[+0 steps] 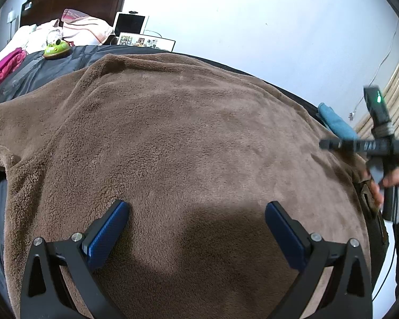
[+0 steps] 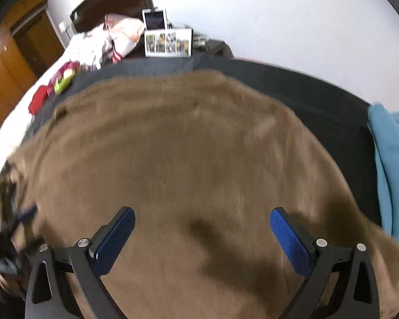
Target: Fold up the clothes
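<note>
Brown fleece garment (image 1: 188, 138) spread flat on dark bed cover (image 1: 53, 58), both claws wide, nothing held.
Left wrist view, sharp: left gripper (image 1: 196, 220) over fleece, green toy (image 1: 56, 49) far left, hand (image 1: 393, 183) with the other tool at right edge. Right wrist view, blurred: right gripper (image 2: 202, 226) wide, wooden wardrobe (image 2: 18, 53) left, blue cloth (image 2: 393, 159) right.
</note>
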